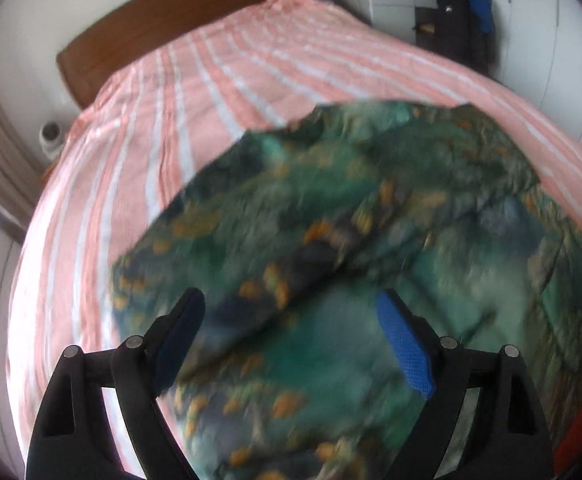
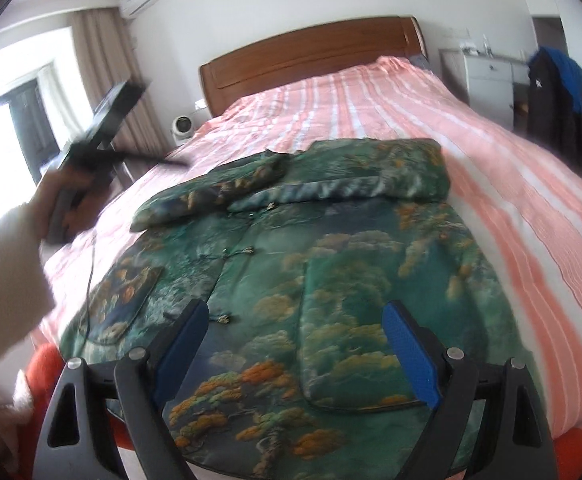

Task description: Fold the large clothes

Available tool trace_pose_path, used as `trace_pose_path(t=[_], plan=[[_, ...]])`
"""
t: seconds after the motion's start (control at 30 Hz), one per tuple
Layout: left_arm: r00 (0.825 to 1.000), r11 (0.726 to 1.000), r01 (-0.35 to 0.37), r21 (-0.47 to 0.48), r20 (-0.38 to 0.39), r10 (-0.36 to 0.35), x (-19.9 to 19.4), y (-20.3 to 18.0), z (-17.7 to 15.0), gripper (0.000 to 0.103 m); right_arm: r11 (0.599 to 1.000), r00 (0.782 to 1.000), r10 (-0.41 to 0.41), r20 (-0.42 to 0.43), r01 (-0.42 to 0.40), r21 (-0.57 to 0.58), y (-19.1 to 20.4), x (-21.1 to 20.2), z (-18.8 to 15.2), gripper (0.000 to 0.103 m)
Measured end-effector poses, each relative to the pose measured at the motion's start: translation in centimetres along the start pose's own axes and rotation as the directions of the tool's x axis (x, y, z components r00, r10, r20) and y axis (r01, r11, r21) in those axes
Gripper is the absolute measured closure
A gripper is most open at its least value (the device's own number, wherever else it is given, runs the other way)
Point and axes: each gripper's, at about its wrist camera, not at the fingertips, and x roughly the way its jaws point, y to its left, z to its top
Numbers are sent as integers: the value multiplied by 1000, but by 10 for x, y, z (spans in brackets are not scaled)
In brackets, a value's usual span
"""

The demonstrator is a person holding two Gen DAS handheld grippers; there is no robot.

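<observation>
Now | left tool (image 1: 291,344) wide, empty | right tool (image 2: 295,344) wide, above jacket (image 2: 331,280)

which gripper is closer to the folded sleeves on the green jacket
Left. The left gripper hangs above the bed beside the folded sleeves; the right gripper hovers over the green jacket hem.

No legible text, label, brand mark, number or sign found in either view. The green printed jacket (image 2: 331,264) and the striped bedspread (image 2: 471,132) carry pattern only, no lettering.
</observation>
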Motion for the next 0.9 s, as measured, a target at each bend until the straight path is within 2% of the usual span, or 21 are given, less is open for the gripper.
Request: trace_pose_path(t=[0.07, 0.13, 0.17, 0.23, 0.27, 0.37, 0.5, 0.53, 0.57, 0.6, 0.63, 0.67, 0.73, 0.8, 0.83, 0.87, 0.9], plan=[[1000, 1000, -16, -19, -24, 16, -10, 17, -31, 13, 999, 999, 36, -20, -35, 29, -6, 5, 19, 15], [997, 997, -72, -29, -32, 71, -27, 34, -63, 13, 992, 993, 106, -52, -103, 71, -10, 20, 48, 15], [994, 994, -107, -37, -31, 106, -34, 42, -76, 13, 980, 981, 169, -99, -157, 126, -13, 40, 70, 15], [985, 983, -172, -70, -24, 170, -59, 61, -102, 13, 949, 961, 248, -123, -216, 229, -17, 69, 97, 15], [982, 977, -188, -98, -19, 187, -69, 69, -112, 12, 921, 939, 313, -146, -262, 290, -18, 98, 117, 15], [983, 959, -179, -221, 8, 185, -100, 91, -148, 9, 903, 909, 347, -232, -257, 345, -12, 170, 148, 15], [986, 921, -146, -362, 21, 164, -120, 105, -198, 8, 828, 862, 411, -298, -216, 517, -10, 263, 158, 21], [986, 914, -148, -379, 12, 165, -119, 106, -207, 8, 818, 856, 412, -313, -196, 541, -8, 281, 157, 29], [985, 908, -159, -387, -2, 172, -117, 105, -215, 8, 817, 859, 403, -315, -182, 547, -4, 293, 156, 39], [983, 905, -175, -388, -17, 183, -116, 108, -224, 8, 833, 864, 385, -324, -174, 526, 3, 300, 157, 77], [980, 902, -193, -387, -32, 196, -113, 108, -231, 8, 877, 885, 317, -341, -136, 461, 13, 299, 162, 91], [978, 900, -204, -386, -43, 204, -111, 107, -236, 8, 895, 902, 286, -323, -131, 426, 20, 292, 167, 91], [980, 900, -198, -387, -44, 196, -108, 106, -244, 8, 922, 940, 258, -223, -171, 347, 33, 259, 180, 91], [984, 903, -177, -391, -36, 177, -103, 105, -244, 8, 955, 967, 172, -188, -117, 273, 39, 236, 181, 91], [986, 906, -165, -390, -34, 165, -98, 105, -241, 8, 969, 975, 109, -194, -61, 237, 39, 231, 178, 91], [987, 907, -160, -390, -35, 159, -92, 103, -237, 8, 980, 973, 48, -227, -2, 199, 39, 236, 172, 91], [987, 908, -156, -388, -37, 153, -84, 101, -230, 8, 984, 959, 5, -282, 45, 173, 37, 248, 163, 91]])
